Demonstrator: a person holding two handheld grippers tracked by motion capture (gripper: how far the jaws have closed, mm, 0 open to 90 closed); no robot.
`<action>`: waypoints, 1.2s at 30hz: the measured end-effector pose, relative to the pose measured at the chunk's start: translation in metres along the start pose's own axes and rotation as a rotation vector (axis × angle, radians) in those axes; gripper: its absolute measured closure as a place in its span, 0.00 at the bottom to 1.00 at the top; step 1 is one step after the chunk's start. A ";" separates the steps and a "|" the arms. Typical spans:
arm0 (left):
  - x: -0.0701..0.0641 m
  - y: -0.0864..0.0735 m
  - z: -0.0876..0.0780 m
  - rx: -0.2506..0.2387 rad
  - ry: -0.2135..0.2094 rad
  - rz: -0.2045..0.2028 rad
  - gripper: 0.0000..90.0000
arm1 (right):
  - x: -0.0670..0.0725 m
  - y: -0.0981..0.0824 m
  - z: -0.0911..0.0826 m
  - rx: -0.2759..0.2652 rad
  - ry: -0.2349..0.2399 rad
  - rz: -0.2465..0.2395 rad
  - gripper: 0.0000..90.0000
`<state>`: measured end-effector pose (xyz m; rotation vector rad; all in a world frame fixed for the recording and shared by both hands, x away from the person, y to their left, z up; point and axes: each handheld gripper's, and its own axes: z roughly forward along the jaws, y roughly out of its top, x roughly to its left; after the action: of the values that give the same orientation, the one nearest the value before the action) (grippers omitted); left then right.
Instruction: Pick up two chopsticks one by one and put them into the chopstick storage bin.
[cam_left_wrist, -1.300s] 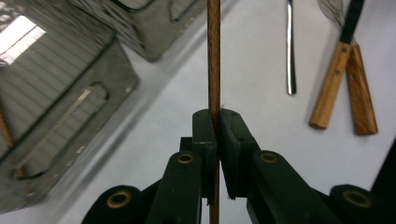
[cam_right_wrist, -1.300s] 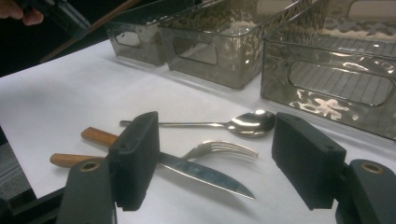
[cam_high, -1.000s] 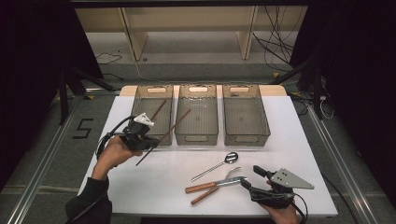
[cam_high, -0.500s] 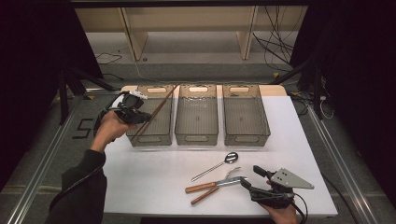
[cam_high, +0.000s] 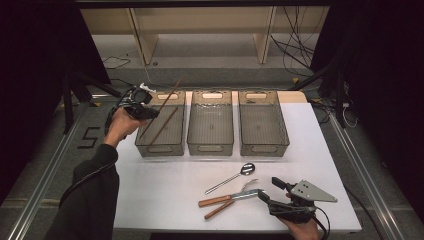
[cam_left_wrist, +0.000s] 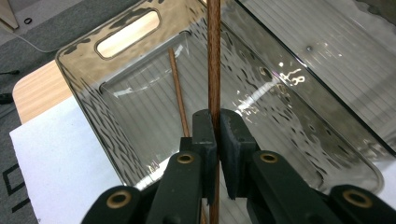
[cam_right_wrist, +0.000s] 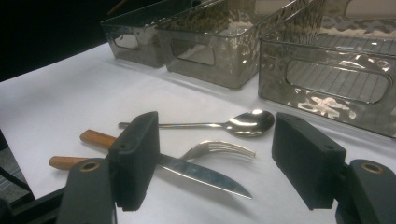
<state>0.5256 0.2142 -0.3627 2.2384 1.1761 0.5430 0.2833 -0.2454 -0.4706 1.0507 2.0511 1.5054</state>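
Note:
My left gripper (cam_high: 146, 112) hovers over the left bin (cam_high: 144, 149), shut on a brown wooden chopstick (cam_high: 170, 90) that slants up and away past the bin's far rim. In the left gripper view the jaws (cam_left_wrist: 216, 122) pinch that chopstick (cam_left_wrist: 214, 56), and a second chopstick (cam_left_wrist: 177, 88) lies on the bin floor (cam_high: 162, 126). My right gripper (cam_high: 267, 198) rests open near the table's front edge, at the tip of a wooden-handled knife (cam_high: 227, 198). Its jaws (cam_right_wrist: 217, 135) stand wide apart over the knife (cam_right_wrist: 201, 172) without touching it.
A fork (cam_high: 248, 185) and a spoon (cam_high: 235, 176) lie beside the knife on the white table (cam_high: 165, 195). Two more grey see-through bins, middle (cam_high: 210, 148) and right (cam_high: 264, 148), stand in a row. Dark floor and shelving lie beyond the table.
My left hand has carried the chopstick away from the bin's near end toward the far left, slightly higher. The right gripper has not moved.

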 end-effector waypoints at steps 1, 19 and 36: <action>0.000 0.001 0.001 0.001 0.004 -0.002 0.94 | 0.000 0.000 0.000 0.001 -0.001 -0.002 0.37; 0.004 -0.007 0.026 0.027 0.019 -0.040 0.94 | 0.000 0.000 0.000 0.000 0.001 -0.001 0.37; -0.001 -0.020 0.034 0.084 0.017 -0.055 0.85 | 0.001 0.000 0.000 0.001 0.000 -0.004 0.37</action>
<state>0.5322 0.2137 -0.4016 2.2683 1.2874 0.5005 0.2823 -0.2445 -0.4707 1.0469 2.0533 1.5023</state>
